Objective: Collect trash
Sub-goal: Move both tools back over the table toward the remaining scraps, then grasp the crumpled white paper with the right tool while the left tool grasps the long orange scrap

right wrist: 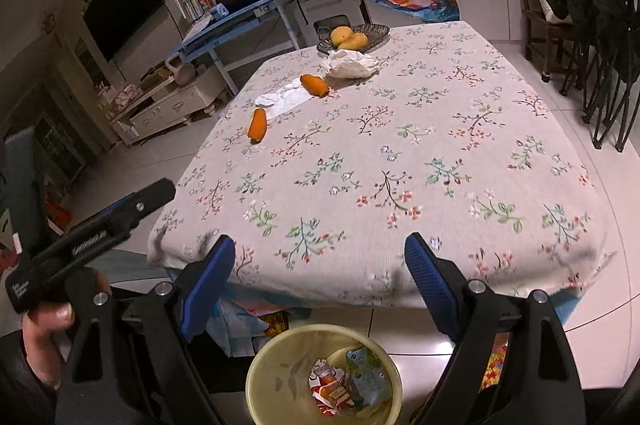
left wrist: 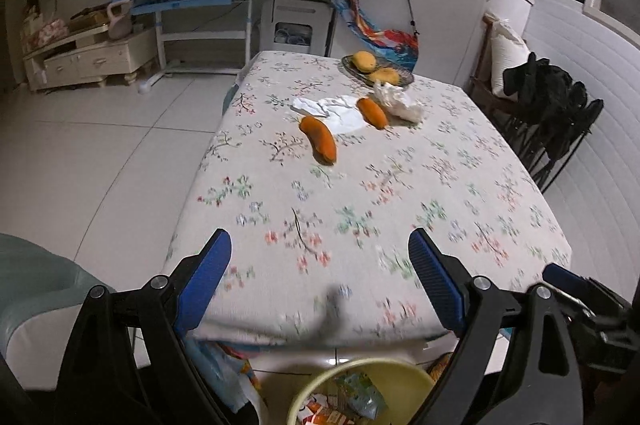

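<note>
A yellow trash bin [right wrist: 280, 357] stands on the floor below the table's near edge, holding a red wrapper [right wrist: 330, 387] and a green carton [right wrist: 366, 375]; its rim also shows in the left wrist view [left wrist: 320, 381]. My left gripper [left wrist: 320, 249] is open and empty above the table's near edge. My right gripper [right wrist: 320, 253] is open and empty above the bin. On the table's far side lie a crumpled white tissue [right wrist: 352, 63], flat white paper [right wrist: 286, 99] and two carrots [right wrist: 257, 125] [right wrist: 315, 84]. The tissue [left wrist: 400, 103] and paper [left wrist: 340, 111] also show in the left wrist view.
The table has a floral cloth [right wrist: 400, 153]. A basket of mangoes [right wrist: 352, 37] sits at its far edge. Folding chairs with black clothes [right wrist: 600, 25] stand to the right. A blue desk [right wrist: 240, 21] is behind. Bags lie under the table [right wrist: 240, 325].
</note>
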A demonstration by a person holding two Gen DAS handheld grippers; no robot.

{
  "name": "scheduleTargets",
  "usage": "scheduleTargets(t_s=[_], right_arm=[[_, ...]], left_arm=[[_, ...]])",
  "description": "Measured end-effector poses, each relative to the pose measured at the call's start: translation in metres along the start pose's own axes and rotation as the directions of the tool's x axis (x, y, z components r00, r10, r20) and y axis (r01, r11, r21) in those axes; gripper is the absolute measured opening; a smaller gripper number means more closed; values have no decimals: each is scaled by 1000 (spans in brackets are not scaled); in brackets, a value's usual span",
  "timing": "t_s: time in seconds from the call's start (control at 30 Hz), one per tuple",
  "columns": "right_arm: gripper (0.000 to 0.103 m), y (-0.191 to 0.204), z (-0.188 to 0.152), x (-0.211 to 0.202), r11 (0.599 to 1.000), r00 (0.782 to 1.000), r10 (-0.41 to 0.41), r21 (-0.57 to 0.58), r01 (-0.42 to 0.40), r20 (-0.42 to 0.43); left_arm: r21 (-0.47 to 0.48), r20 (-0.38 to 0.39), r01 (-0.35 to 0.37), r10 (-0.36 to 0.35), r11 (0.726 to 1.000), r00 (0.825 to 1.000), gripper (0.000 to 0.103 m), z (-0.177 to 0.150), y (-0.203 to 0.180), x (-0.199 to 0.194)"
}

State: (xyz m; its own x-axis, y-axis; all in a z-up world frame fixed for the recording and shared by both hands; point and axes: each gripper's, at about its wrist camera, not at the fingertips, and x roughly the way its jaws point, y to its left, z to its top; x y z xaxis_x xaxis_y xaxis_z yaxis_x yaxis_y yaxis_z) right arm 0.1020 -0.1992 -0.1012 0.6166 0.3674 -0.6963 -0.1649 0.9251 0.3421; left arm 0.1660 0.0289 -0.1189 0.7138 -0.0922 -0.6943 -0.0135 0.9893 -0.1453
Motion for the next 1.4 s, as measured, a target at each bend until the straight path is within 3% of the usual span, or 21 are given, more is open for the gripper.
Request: scheduleTargets(t_s=[0.33, 0.7, 1.03, 1.4], right_arm=[[83, 0, 51, 30, 999, 1000, -7, -44, 6, -14], [83, -13, 126, 96, 997, 999, -41, -59, 41, 10], [85, -36, 162, 136, 999, 999, -35, 11, 35, 5], [87, -31, 190, 185, 1000, 999, -3, 0, 3, -39]], left_arm=[[-20, -40, -28, 27, 999, 999, 87, 46, 1, 62], [-53, -113, -39, 33, 998, 993, 87, 73, 3, 132], [-59, -150, -25, 16, 998, 989, 87, 88, 1, 164], [-44, -170, -23, 16, 999, 985, 87, 93, -8, 177]])
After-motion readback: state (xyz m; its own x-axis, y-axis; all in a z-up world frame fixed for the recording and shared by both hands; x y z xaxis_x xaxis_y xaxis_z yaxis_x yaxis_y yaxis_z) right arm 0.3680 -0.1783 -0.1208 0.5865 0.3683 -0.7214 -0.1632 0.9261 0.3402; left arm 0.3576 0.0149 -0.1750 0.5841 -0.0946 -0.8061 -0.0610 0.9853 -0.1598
